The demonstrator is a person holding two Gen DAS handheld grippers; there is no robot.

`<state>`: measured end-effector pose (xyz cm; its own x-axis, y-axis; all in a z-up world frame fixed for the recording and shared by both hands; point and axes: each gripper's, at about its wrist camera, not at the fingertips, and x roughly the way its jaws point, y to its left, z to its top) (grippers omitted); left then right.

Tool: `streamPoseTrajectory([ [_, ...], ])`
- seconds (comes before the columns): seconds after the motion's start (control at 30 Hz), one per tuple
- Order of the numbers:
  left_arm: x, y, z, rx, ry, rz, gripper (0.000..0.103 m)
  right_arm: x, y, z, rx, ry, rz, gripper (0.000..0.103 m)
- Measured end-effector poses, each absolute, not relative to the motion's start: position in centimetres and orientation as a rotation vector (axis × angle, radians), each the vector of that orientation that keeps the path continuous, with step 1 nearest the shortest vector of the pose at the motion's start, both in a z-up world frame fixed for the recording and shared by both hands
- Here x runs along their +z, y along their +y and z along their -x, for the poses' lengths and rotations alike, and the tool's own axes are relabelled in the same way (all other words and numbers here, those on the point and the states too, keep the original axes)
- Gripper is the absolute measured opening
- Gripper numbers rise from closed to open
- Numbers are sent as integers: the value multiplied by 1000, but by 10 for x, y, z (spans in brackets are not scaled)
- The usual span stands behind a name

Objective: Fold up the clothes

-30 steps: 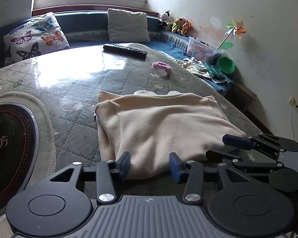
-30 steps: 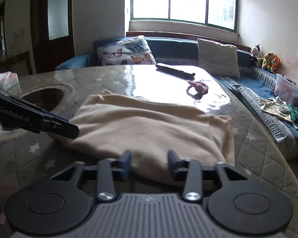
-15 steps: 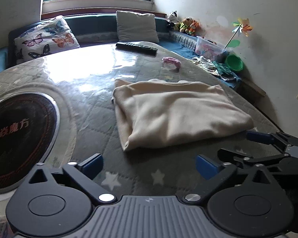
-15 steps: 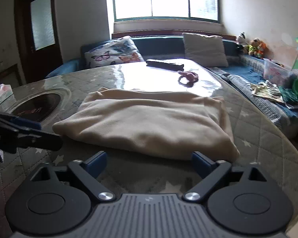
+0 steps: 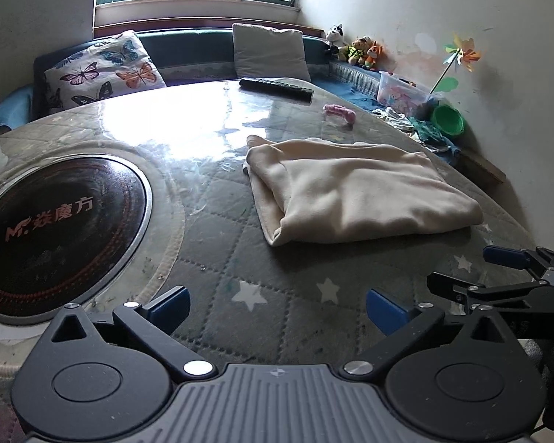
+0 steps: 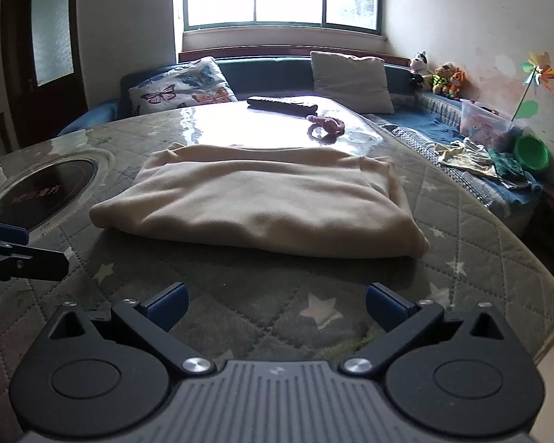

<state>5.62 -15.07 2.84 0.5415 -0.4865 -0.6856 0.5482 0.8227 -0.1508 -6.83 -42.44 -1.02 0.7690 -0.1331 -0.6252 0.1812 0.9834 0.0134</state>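
Soft cream folded garment (image 5: 354,192), rectangular

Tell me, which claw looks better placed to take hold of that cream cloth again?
Probably the right claw: the folded cream cloth lies straight ahead of its opening jaws. From the left claw, it sits off to the right.

The left claw (image 5: 275,304) stands wide apart above the quilted, star-printed surface (image 5: 218,243), with nothing between its blue pads (image 5: 168,304). Beyond it and well clear of it, a cream garment (image 5: 354,193) lies folded into a thick rectangle. Left of the garment a round black cooktop (image 5: 61,229) is set into the surface. Past the garment lie a small pink toy (image 5: 339,111) and, farther on, a black remote (image 5: 276,86). To the right of the garment's near corner, the right claw (image 5: 476,269) reaches in, its jaws opening and empty.
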Motion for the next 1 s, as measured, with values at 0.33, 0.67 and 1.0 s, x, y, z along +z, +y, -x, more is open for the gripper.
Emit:
streamPoseTrajectory([
  [0.33, 29, -143, -42, -596, 756, -122, 103, -6, -412, 78, -191, 666, -69, 103],
  [0.67, 31, -142, -30, -589, 734, -144, 103, -5, -409, 86, -199, 661, -82, 103],
  [1.0, 29, -143, -20, -578, 730, -165, 103, -6, -408, 93, -208, 661, -91, 103],
])
